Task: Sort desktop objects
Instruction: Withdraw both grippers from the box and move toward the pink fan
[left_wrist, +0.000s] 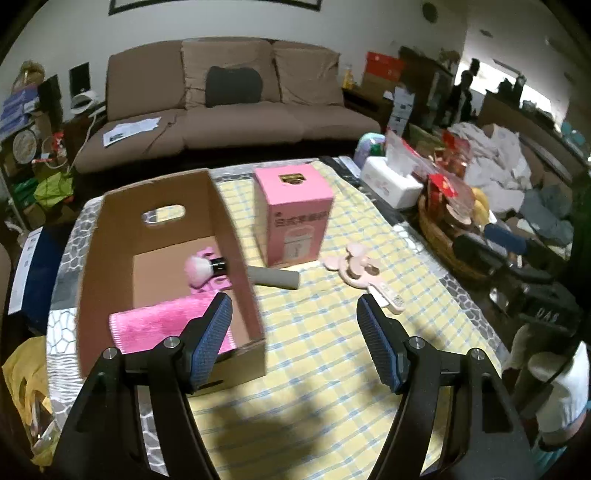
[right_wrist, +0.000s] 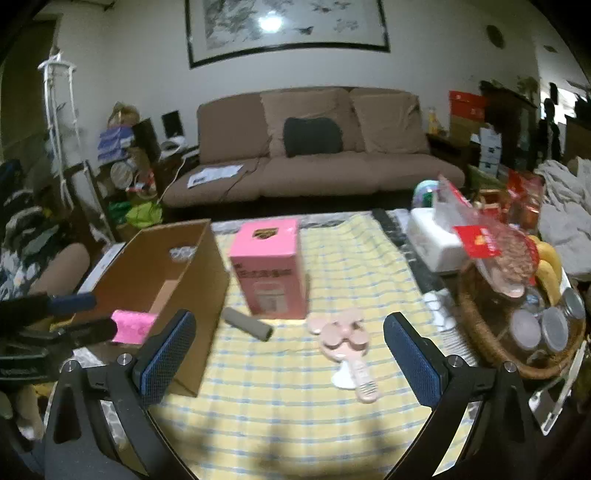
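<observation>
Your left gripper (left_wrist: 294, 308) hangs above the yellow checked cloth (left_wrist: 314, 350) with its jaws spread wide and nothing between them. The cardboard box (left_wrist: 236, 236) stands at about ten o'clock from that gap, its near right corner just beside your left finger; inside it lie a pink towel (left_wrist: 159, 325) and a makeup brush (left_wrist: 205, 266). The grey cylinder (left_wrist: 275, 277) lies on the cloth at twelve o'clock, touching the box's right wall, with the pink carton (left_wrist: 293, 214) upright just behind it. The pink handheld fan (left_wrist: 360, 271) lies flat at one o'clock, its handle pointing toward your right finger. Your right gripper (right_wrist: 290, 328) is likewise released and holding nothing. From it, the fan (right_wrist: 343, 339) sits almost between the fingertips, a little toward two o'clock, the cylinder (right_wrist: 247, 324) at eleven o'clock, and the box (right_wrist: 207, 280) at nine to ten o'clock.
</observation>
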